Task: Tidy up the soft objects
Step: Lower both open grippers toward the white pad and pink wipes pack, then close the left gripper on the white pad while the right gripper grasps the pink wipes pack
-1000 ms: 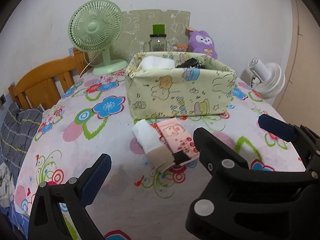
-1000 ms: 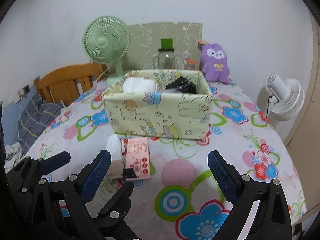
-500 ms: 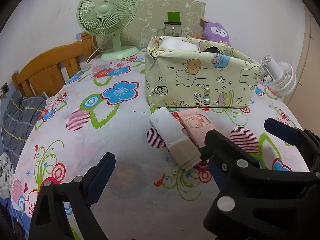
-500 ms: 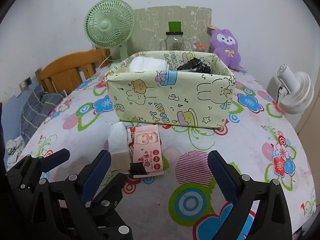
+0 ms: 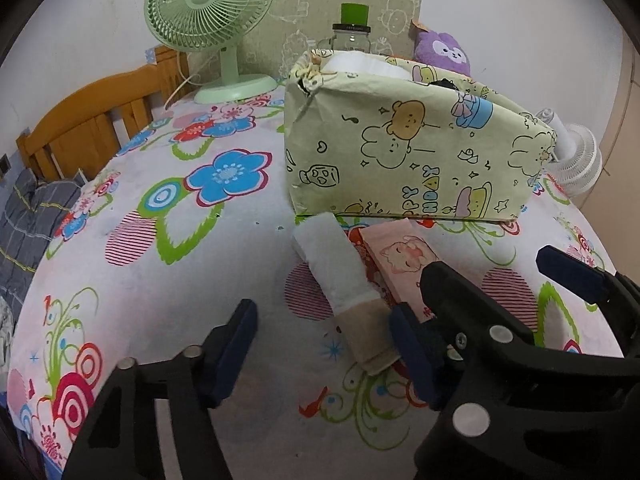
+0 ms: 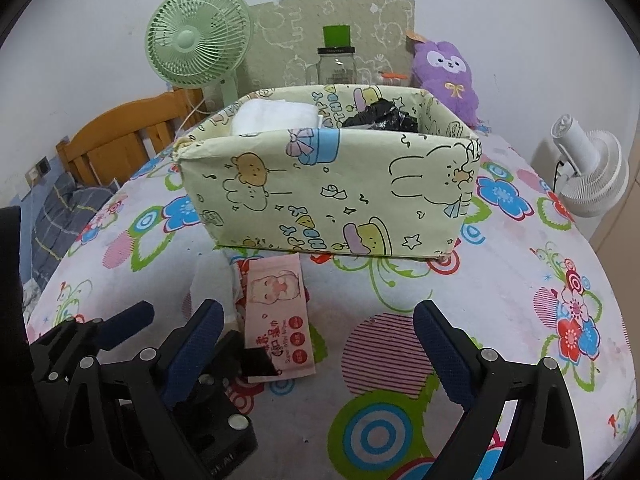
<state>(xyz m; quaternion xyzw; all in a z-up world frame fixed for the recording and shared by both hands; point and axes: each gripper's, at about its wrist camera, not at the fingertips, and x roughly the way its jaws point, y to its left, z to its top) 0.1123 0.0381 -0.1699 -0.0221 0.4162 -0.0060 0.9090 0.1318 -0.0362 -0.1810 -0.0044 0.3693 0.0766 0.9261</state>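
A rolled white towel with a tan band (image 5: 344,280) lies on the flowered tablecloth, beside a pink wet-wipes pack (image 5: 404,264) (image 6: 278,312). My left gripper (image 5: 320,348) is open, low over the table, its right finger next to the towel's tan end. My right gripper (image 6: 316,348) is open and empty; its left finger is near the pack's lower corner. The towel also shows in the right wrist view (image 6: 212,284). Behind both stands a yellow-green cartoon-print box (image 5: 412,160) (image 6: 332,196) holding a white folded cloth (image 6: 276,116) and a black item (image 6: 380,118).
A green desk fan (image 6: 200,44), a glass jar with green lid (image 6: 338,64) and a purple plush toy (image 6: 448,76) stand at the back. A white fan (image 6: 588,176) is off the right edge. A wooden headboard (image 5: 92,120) is at left.
Both grippers have moved forward and down toward the towel and wipes pack; the box looms larger. The left gripper's fingers now flank the towel's near end.
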